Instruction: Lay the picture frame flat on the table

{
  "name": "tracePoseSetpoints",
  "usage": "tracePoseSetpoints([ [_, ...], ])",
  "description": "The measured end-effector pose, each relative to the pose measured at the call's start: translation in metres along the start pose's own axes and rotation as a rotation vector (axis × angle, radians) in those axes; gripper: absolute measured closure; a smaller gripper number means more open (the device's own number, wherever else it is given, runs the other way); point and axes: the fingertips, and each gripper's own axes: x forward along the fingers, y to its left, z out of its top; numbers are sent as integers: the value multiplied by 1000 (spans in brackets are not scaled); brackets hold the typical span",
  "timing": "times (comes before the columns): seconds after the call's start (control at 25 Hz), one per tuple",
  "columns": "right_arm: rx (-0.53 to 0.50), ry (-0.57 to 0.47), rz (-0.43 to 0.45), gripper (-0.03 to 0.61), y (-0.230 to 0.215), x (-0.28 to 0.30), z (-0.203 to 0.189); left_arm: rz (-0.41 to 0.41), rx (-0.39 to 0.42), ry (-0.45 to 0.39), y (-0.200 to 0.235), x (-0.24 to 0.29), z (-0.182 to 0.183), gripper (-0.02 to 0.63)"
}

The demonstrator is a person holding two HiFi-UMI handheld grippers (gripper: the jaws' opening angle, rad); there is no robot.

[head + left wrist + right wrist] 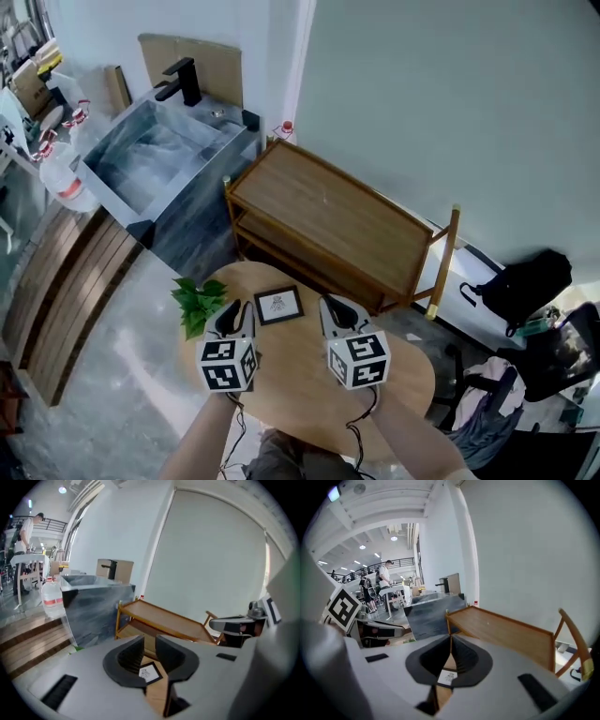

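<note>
A small black picture frame [278, 305] with a white print sits on the round wooden table [292, 367], and it looks flat or nearly flat. My left gripper [238, 316] hovers just left of the frame, its jaws a narrow gap apart with nothing between them. In the left gripper view the frame [150, 673] shows beyond the left gripper [150, 643]. Just right of the frame, my right gripper [335, 313] is shut and empty. The right gripper view has the frame [448, 677] below the closed tips of the right gripper [450, 640].
A green plant [199, 302] sits at the table's left edge, beside my left gripper. Behind the table stands a wooden two-shelf cart [328, 211], then a grey stone sink [159, 159]. A black bag [525, 281] and a chair with clothes [497, 394] are at the right.
</note>
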Motion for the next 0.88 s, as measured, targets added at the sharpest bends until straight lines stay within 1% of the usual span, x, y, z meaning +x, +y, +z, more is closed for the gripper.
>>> tracePoseSetpoints([
  [0.16,-15,-70,20,577,8,-57,52,9,84,-72,-22,-50,48,552],
  [0.32,-94,-159,20,577,20,-116,100,30,227,-135,-48,-101,84,561],
  [0.4,-127,-205,25,577,28,-144,120,27,249,-167,-58,-126,98,563],
  [0.6,-184,-277,51,577,53,-211,154,17,270,-244,-82,-190,126,569],
  [0.8,-216,-352,83,577,80,-274,181,-3,362,-351,-111,-255,154,586],
  [0.88,-221,-380,92,577,89,-298,191,-12,373,-388,-124,-277,160,588],
])
